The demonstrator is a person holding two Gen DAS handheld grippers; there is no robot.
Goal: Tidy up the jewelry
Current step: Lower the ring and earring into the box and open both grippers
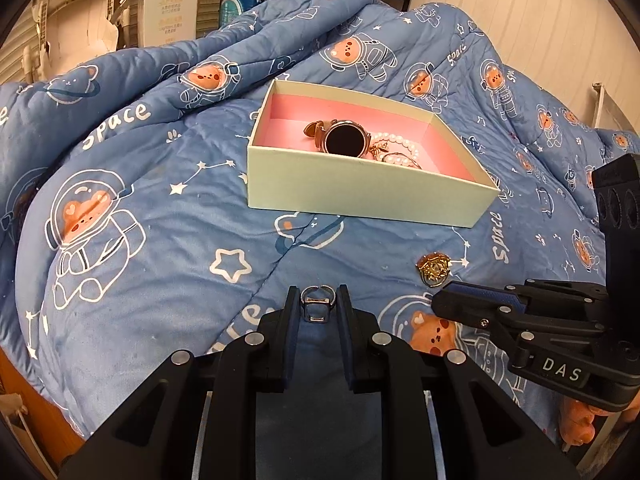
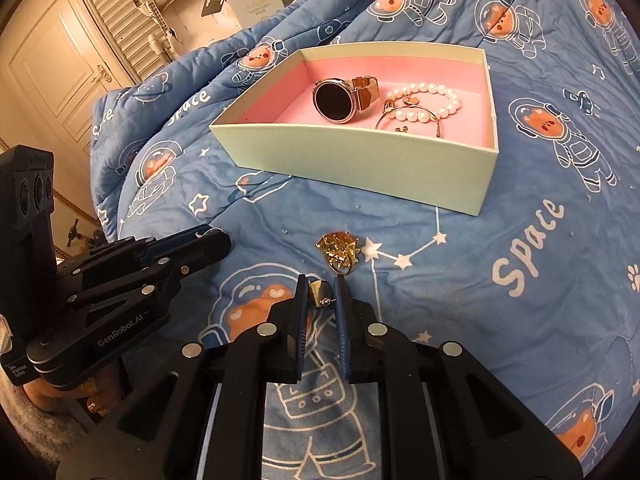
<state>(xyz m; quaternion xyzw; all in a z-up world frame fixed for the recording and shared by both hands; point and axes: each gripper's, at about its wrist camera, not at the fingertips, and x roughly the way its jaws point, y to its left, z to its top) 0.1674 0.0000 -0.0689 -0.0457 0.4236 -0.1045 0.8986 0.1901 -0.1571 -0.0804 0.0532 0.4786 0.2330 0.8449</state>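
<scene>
Blue astronaut bedding (image 1: 160, 208) carried the pink-lined box (image 1: 360, 196), which already held a watch (image 1: 344, 140) and pearl bracelet (image 1: 400, 142). My left tongs (image 1: 319, 304) pinched a silver ring (image 1: 316, 308), my right tongs (image 2: 322, 294) a small gold piece (image 2: 320, 294), both short of the box, probably bound for it. A gold ring (image 2: 338, 256) lay nearer the box.

Matte black plastic left gripper (image 1: 318, 300) with angular linkage arms, round silver pivot pins and dark blue ribbed finger pads (image 1: 294, 320). Same build on the black right gripper (image 2: 319, 290): silver rivets, blue pads, white "DAS" lettering along its side. White "GenRobot.AI" printed on the left body, plus a small white label.
</scene>
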